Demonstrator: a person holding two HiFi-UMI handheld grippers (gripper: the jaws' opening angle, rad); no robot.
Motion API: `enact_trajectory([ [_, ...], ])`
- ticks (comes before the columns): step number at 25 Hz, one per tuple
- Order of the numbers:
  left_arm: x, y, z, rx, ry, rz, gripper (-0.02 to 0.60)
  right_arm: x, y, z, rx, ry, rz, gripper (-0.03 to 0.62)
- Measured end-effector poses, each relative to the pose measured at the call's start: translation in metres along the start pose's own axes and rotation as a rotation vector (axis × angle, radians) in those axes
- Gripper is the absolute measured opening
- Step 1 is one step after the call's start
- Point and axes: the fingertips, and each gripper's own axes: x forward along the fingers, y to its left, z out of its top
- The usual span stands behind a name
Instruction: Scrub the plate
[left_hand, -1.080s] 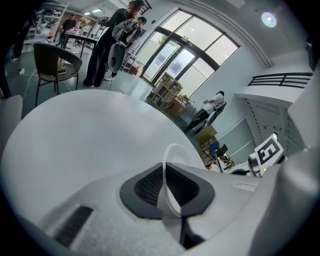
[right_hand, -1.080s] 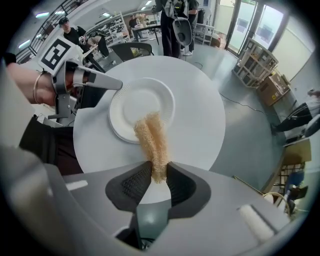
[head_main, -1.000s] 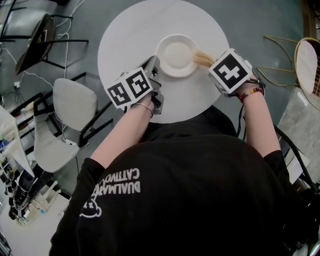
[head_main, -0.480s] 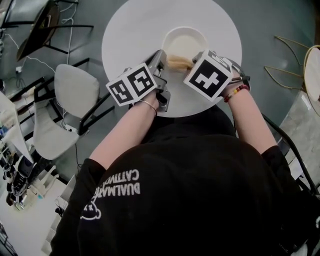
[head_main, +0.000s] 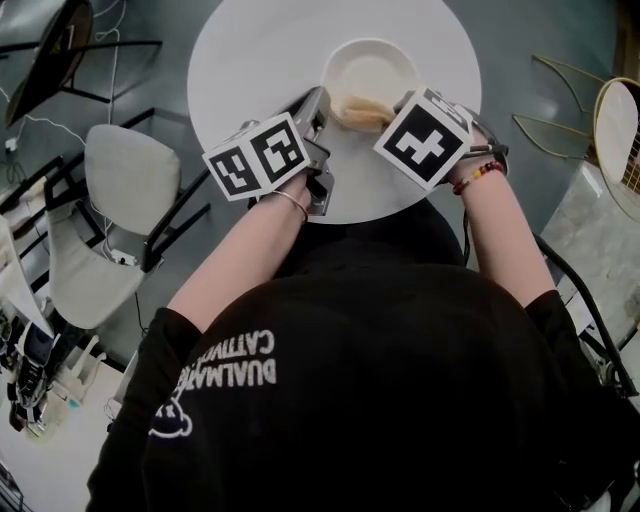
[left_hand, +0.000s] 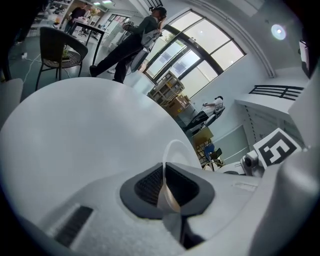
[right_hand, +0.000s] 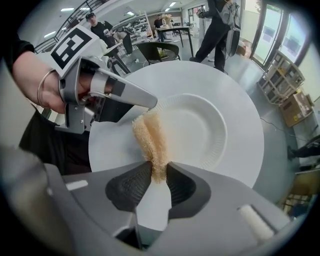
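A white paper plate lies on the round white table. My left gripper is shut on the plate's near-left rim, which runs thin between its dark pads. My right gripper is shut on a tan fibrous scrubber, whose free end rests on the plate's left part, next to the left gripper's tip.
A white chair stands left of the table, and a gold wire chair stands to the right. People stand by dark tables and chairs farther off. The table's front edge is close to my body.
The right gripper swept the scrubber from the plate's right rim leftward onto its near-left part. The left gripper kept its hold on the rim.
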Motion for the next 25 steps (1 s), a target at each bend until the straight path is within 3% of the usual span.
enact_trajectory([
  [3,0.001,-0.003,0.003,-0.019,0.010,-0.031,0.017,0.000,0.000,-0.001,0.042,0.001,0.002,0.103],
  [15,-0.003,0.009,0.002,0.032,0.041,-0.052,0.017,0.007,0.006,-0.019,0.199,0.016,-0.016,0.103],
  [25,-0.005,0.007,-0.006,0.068,0.089,-0.058,0.020,-0.002,-0.027,-0.055,0.304,0.053,-0.117,0.103],
])
